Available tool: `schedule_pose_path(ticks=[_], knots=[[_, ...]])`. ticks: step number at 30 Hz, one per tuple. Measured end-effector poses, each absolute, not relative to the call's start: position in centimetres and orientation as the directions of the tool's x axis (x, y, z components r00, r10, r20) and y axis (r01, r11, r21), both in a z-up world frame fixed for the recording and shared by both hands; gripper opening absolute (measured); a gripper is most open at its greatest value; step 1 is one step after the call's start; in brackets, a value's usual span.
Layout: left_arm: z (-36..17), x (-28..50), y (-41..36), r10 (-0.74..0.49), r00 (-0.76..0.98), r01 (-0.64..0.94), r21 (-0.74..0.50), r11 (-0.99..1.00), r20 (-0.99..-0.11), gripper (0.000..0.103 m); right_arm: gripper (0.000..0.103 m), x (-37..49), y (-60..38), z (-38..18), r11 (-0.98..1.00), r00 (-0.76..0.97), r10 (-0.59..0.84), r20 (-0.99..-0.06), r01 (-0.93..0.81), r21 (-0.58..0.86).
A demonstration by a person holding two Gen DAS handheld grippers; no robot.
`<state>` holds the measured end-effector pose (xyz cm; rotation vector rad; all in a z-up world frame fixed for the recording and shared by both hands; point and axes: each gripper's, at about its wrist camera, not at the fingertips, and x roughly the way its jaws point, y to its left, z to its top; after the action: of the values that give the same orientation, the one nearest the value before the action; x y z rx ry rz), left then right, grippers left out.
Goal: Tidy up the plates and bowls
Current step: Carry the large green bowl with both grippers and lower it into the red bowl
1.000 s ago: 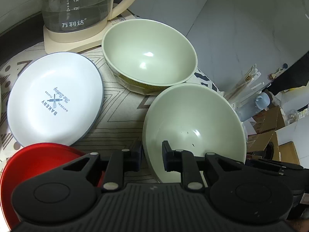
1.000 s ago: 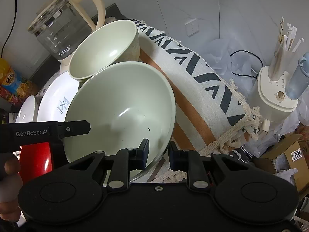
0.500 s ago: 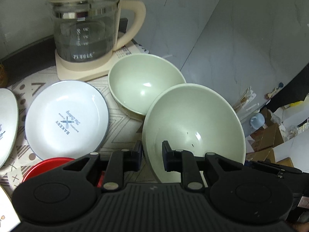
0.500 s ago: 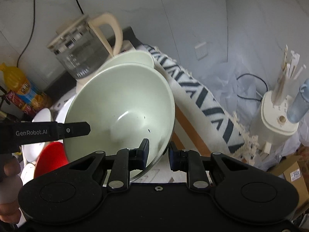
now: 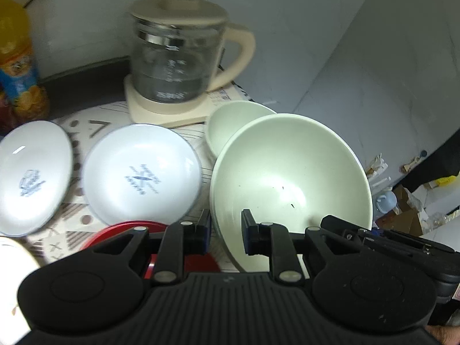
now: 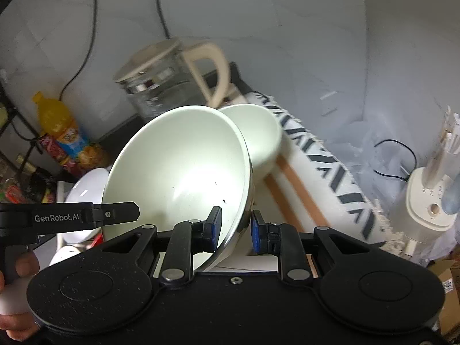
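Two grippers (image 5: 225, 231) (image 6: 233, 230) pinch a bowl (image 5: 290, 178) fronting another bowl (image 5: 230, 126), kettle (image 5: 175, 57).

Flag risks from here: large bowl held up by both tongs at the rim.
1. Both the left tongs and right tongs pinch only the thin rim of the tilted large bowl; it could slip.
2. The small bowl sits right behind; a low swing could hit it.
3. The glass kettle stands close too.
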<state>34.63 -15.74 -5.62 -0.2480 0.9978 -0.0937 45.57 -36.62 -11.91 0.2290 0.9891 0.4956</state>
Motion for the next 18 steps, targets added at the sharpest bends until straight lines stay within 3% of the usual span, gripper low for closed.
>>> schedule_pose_path(ticks=[18], knots=[[-4.3, 28.8, -8.3, -0.16, 0.552, -0.102, -0.256, 0.961, -0.818, 0.02, 0.021, 40.0, -29.9, -10.6, 0.84, 0.396, 0.538, -0.744, -0.33, 0.431]])
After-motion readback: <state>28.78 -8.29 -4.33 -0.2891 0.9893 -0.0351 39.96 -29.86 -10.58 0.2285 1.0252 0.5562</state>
